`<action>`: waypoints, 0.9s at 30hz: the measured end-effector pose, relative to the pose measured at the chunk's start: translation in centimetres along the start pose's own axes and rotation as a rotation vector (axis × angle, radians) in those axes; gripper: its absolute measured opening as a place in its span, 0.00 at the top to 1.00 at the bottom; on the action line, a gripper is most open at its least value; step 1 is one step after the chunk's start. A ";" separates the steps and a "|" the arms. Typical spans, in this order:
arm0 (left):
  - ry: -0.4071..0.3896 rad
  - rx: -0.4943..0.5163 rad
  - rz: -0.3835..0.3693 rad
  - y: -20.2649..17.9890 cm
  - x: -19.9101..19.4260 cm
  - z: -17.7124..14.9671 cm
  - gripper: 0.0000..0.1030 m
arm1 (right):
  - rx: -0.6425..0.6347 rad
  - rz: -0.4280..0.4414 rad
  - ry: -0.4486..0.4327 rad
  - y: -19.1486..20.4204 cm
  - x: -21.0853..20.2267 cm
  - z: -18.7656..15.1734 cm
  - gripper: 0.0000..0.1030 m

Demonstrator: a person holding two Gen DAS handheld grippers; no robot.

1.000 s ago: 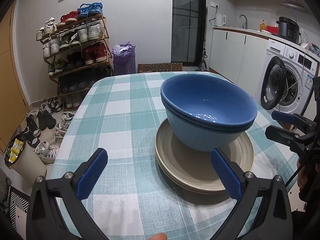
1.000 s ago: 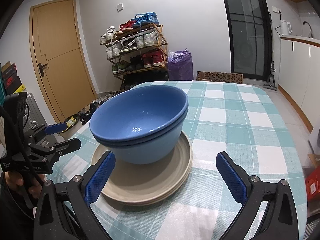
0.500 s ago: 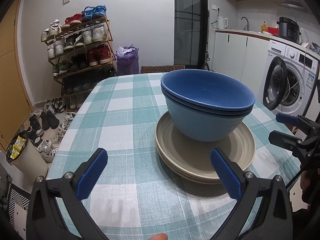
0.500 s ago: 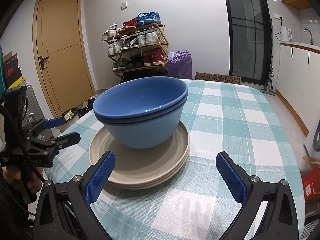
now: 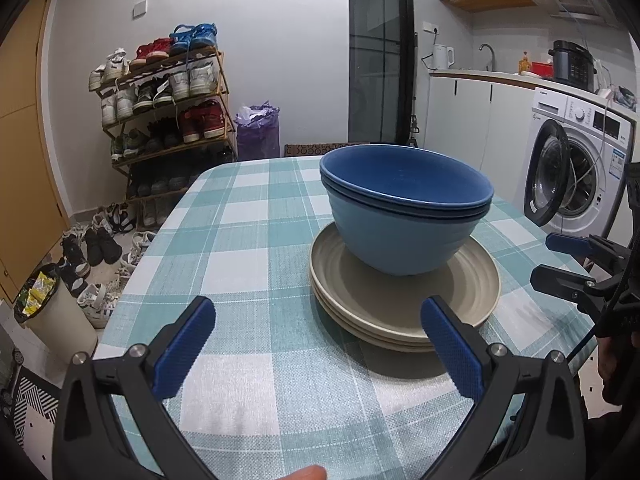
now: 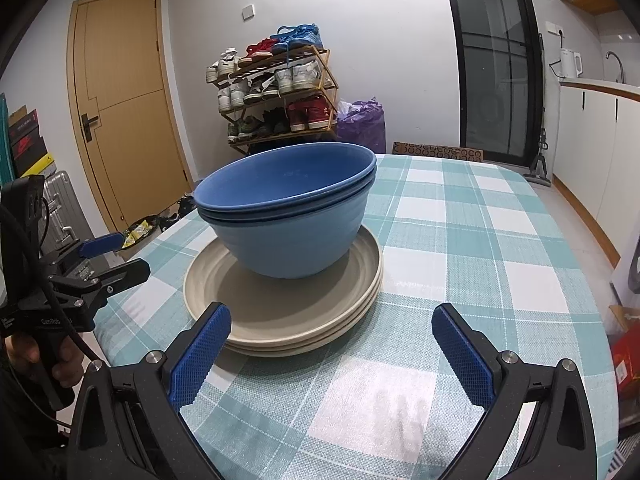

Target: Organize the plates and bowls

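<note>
Two nested blue bowls [image 5: 404,220] [image 6: 292,220] stand upright on a stack of beige plates [image 5: 404,312] [image 6: 288,316] on the checked tablecloth [image 5: 248,240] [image 6: 460,240]. My left gripper [image 5: 320,344] hovers open near the table's front edge, just short of the plates, with nothing between its fingers. My right gripper [image 6: 332,352] is open as well, facing the stack from the other side, a little back from the plate rim. Each gripper shows at the edge of the other's view: the right gripper [image 5: 568,264] and the left gripper [image 6: 108,260], both off the table's side.
A shoe rack [image 5: 164,112] [image 6: 280,96] and a purple bag [image 5: 256,132] stand beyond the table's far end. A washing machine [image 5: 576,168] and white kitchen cabinets [image 5: 476,116] line the right. A bin [image 5: 48,312] and shoes lie on the floor at left.
Both grippers have dropped lower and pulled back a little from the stack, so the bowls now appear more side-on. The bowls and plates have not moved.
</note>
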State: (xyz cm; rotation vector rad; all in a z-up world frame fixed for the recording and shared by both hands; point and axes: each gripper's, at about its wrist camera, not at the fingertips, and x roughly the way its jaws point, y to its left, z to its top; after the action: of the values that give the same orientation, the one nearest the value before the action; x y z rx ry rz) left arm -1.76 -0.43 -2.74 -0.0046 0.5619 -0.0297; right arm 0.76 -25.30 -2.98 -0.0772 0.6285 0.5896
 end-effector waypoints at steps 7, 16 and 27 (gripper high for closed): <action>-0.021 -0.002 -0.006 0.0 -0.2 -0.4 0.00 | -0.034 -0.002 -0.022 0.5 -0.1 -0.4 0.01; -0.051 -0.006 -0.018 0.0 -0.4 -0.6 0.00 | -0.063 0.013 -0.063 1.1 -0.3 -0.7 0.01; -0.061 -0.009 -0.018 0.1 -0.4 -0.6 0.00 | -0.076 0.017 -0.073 1.5 -0.3 -0.9 0.01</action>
State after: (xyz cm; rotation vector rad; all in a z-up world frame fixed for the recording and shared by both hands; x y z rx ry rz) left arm -2.43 -0.36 -3.09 -0.0190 0.5008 -0.0450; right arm -0.74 -24.41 -3.32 -0.1212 0.5360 0.6296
